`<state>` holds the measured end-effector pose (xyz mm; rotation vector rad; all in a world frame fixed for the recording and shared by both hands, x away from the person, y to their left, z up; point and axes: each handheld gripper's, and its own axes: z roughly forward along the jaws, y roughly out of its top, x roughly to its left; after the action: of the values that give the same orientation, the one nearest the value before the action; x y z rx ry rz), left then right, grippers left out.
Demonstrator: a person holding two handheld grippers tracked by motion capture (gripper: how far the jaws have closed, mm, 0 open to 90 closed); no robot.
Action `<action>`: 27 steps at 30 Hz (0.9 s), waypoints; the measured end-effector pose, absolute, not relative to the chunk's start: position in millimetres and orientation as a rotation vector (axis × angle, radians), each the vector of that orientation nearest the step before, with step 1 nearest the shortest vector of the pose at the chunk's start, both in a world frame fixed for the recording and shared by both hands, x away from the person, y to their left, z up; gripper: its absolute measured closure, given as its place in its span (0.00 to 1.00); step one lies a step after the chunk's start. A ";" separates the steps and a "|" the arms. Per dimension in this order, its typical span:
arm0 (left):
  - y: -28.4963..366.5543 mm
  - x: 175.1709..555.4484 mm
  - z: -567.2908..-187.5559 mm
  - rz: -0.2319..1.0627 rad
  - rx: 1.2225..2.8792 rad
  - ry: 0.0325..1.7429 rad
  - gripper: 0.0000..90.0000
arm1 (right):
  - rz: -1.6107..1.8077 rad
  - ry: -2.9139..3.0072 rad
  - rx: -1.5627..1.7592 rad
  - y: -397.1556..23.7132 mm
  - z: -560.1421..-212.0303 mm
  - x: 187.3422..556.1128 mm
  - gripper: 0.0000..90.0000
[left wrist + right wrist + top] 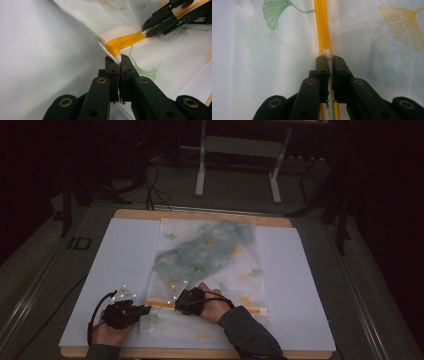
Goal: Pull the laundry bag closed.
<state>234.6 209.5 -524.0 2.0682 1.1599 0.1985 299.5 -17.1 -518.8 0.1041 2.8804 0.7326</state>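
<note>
One white board [115, 270] covers the table. On it lies one mesh bag [210, 265] printed with leaves, one orange zipper [125, 41] across its near end. Two grippers: the left gripper [117, 58] is clamped on the bag's corner, the right gripper [328, 58] on the one white zipper pull [327, 53].

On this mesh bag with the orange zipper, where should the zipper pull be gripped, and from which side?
Grip the small white zipper pull at its flat tab, coming in along the orange zipper from the person's side, jaws either side of the track. The right gripper already pinches it that way. The left gripper clamps the mesh bag at the zipper's end, which probably keeps the track taut.
</note>
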 end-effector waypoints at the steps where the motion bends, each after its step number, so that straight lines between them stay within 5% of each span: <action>1: 209.5 234.7 -523.9 0.199 2.070 1.160 0.97 | 0.725 2.886 0.111 -18.0 -518.3 299.6 0.94; 27: 211.1 234.3 -523.8 0.209 2.058 1.163 0.97 | 0.678 2.903 0.132 -34.6 -515.8 300.8 0.94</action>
<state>234.3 211.1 -523.8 2.0584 1.1629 0.2090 300.8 -34.6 -515.8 0.1324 2.9029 0.6779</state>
